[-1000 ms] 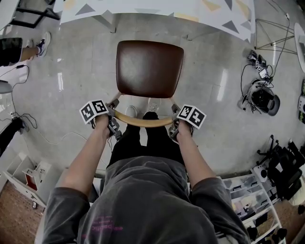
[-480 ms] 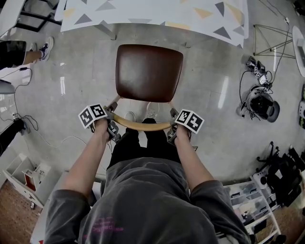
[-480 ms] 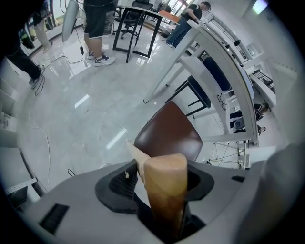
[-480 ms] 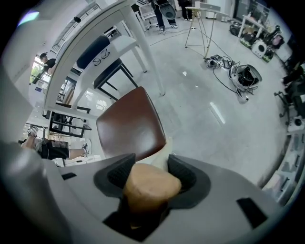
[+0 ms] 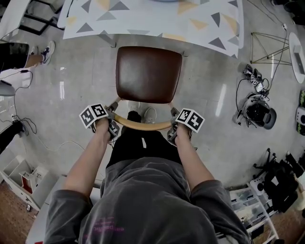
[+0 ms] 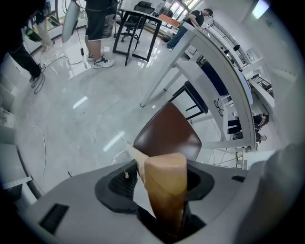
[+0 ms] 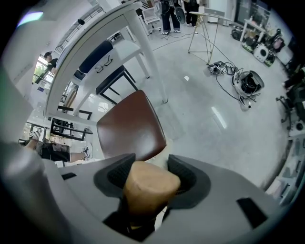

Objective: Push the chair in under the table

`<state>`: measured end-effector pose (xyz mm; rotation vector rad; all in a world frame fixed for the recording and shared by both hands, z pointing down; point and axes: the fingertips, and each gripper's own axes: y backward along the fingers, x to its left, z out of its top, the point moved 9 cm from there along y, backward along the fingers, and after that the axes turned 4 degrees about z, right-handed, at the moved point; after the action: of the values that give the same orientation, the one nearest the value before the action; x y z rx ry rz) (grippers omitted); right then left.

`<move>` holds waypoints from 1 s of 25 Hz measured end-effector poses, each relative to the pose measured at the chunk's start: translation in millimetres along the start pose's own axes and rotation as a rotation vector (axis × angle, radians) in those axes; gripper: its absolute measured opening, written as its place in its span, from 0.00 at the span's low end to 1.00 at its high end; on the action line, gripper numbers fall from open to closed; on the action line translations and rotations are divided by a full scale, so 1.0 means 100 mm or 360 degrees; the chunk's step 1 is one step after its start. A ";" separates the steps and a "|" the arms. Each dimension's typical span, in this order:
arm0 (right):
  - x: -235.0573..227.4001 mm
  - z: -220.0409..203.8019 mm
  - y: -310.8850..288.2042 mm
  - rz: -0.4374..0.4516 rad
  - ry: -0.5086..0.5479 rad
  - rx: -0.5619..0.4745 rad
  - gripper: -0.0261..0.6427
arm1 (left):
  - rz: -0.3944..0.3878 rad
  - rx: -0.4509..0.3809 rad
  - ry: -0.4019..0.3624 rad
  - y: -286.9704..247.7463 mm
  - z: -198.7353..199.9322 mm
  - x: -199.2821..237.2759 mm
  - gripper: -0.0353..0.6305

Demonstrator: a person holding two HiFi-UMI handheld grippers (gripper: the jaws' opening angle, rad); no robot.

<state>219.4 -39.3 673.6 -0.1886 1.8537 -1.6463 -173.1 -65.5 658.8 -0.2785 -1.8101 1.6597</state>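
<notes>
On chair backrest (image 5: 143, 125), left gripper (image 5: 113, 127) and right gripper (image 5: 172, 133) fingers clamped, contact clear only in gripper views

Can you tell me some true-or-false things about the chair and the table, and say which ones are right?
1. The left gripper and the right gripper both grip the wooden backrest. True.
2. The seat is green. False: it is brown.
3. The seat is hidden under the table. False: the whole seat shows, just short of the table's edge.
4. The table top has triangles on it. True.
</notes>
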 end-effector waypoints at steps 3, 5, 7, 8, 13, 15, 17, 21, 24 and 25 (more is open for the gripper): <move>0.05 0.10 -0.01 -0.0005 -0.0028 -0.0015 0.36 | -0.0008 -0.0004 -0.0004 -0.03 0.11 -0.10 0.40; 0.10 0.18 -0.03 -0.0009 -0.0042 -0.0017 0.36 | -0.0012 -0.0007 -0.0014 -0.05 0.21 -0.17 0.41; 0.15 0.26 -0.05 -0.0016 -0.0056 -0.0020 0.36 | -0.0015 -0.0004 -0.0030 -0.09 0.33 -0.25 0.41; 0.18 0.31 -0.07 -0.0020 -0.0063 -0.0023 0.36 | -0.0016 -0.0002 -0.0036 -0.11 0.39 -0.29 0.41; 0.38 0.55 -0.15 -0.0040 -0.0099 -0.0047 0.36 | -0.0022 0.0008 -0.0061 -0.19 0.74 -0.49 0.41; 0.49 0.65 -0.19 -0.0048 -0.0109 -0.0055 0.36 | -0.0025 0.0014 -0.0065 -0.22 0.89 -0.55 0.41; 0.59 0.77 -0.22 -0.0058 -0.0114 -0.0064 0.36 | -0.0027 0.0024 -0.0070 -0.25 1.04 -0.61 0.41; 0.78 1.03 -0.29 -0.0075 -0.0116 -0.0083 0.36 | -0.0032 0.0040 -0.0067 -0.32 1.30 -0.74 0.41; 0.91 1.20 -0.34 -0.0086 -0.0112 -0.0090 0.36 | -0.0031 0.0049 -0.0062 -0.37 1.48 -0.83 0.42; 0.96 1.26 -0.37 -0.0088 -0.0111 -0.0094 0.36 | -0.0033 0.0049 -0.0062 -0.39 1.54 -0.86 0.42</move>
<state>201.9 -200.4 672.0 -0.3213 1.8609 -1.6022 -188.2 -245.3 671.5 -0.2146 -1.8086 1.6877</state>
